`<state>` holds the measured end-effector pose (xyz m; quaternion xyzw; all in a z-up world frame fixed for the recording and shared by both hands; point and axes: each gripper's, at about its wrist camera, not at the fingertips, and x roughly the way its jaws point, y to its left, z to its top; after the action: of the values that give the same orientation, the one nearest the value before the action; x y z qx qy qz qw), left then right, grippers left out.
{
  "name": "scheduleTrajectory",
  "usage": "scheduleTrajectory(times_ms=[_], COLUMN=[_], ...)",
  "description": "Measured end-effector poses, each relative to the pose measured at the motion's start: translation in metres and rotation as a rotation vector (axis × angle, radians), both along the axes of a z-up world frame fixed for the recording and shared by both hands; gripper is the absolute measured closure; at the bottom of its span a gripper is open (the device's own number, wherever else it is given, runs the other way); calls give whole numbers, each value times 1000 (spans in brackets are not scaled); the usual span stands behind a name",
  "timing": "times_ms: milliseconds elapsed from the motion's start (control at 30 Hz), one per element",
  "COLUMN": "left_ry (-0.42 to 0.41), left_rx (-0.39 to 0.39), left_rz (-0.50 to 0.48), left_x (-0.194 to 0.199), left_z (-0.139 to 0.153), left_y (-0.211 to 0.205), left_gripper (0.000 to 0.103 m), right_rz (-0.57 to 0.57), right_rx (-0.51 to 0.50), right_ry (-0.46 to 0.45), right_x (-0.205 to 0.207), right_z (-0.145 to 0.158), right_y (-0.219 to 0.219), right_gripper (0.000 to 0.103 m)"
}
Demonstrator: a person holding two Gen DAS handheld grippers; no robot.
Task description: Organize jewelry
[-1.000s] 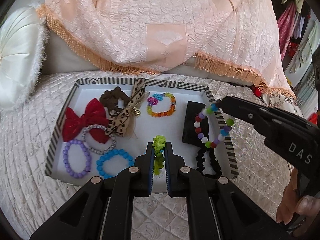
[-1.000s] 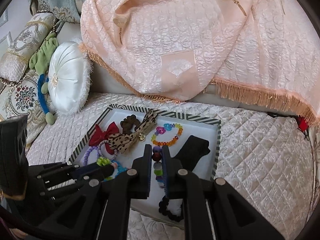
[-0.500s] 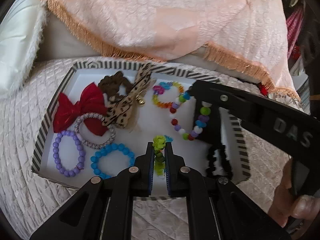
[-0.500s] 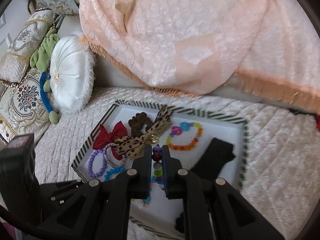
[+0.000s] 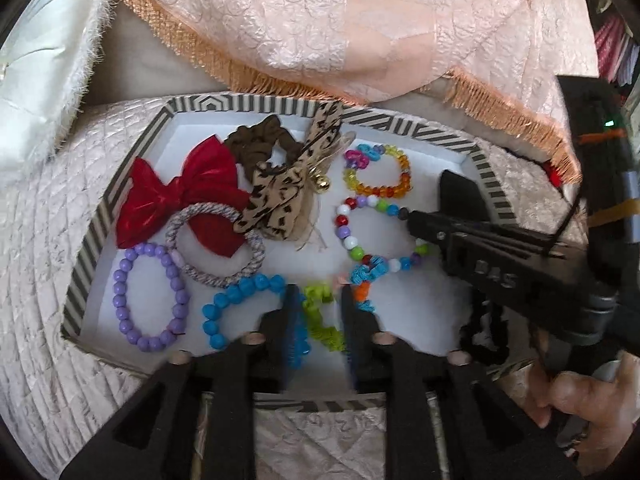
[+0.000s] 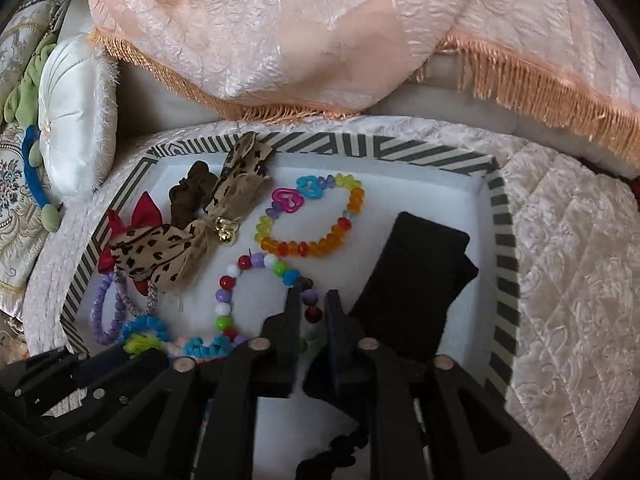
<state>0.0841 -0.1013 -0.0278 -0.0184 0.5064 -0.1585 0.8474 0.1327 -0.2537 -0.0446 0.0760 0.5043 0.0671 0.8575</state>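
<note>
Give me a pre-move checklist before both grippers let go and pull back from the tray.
1. Multicolor bead bracelet lying on the tray floor: ok for the visible part, the near end sits hidden between the right gripper fingers.
2. Right gripper released: cannot tell, beads are between its fingers with a narrow gap.
3. Left gripper released: ok, its fingers are spread with the green coil tie loose between them.
4. Coil tie inside the tray: ok.
5. Bracelet apart from the rainbow bracelet: ok.
6. Retreat path: not ok, the grippers sit close together.
</note>
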Motion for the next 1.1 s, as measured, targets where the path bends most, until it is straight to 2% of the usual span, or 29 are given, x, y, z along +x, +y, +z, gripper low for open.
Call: scheduleTrajectory(times_ms=[67,300,433,500,767,1100], left_ry=[-5,-51,-95,-121,-220,-279], left_rx=[7,32,32,39,79,91], left_rz=[5,50,76,92,125,137], left_x=[-4,-25,-39,-47,-70,-90], left_z=[1,15,31,38,61,80], left_y=[3,19,26,30,38,44], left_gripper=[80,80,80,80,80,80], right_rz=[-10,-49,-88,-105,-98,-95], right_rx=[-2,-43,-57,-67,-110,-118], right_ry=[-15,-121,-204,-239,-287,-309], right_x=[-9,-63,-98,-113,-144,-162], right_z=[6,37,56,63,78,92], right_y=[-1,0,-1,2,21,33], right_gripper=[62,58,45,44,44,40])
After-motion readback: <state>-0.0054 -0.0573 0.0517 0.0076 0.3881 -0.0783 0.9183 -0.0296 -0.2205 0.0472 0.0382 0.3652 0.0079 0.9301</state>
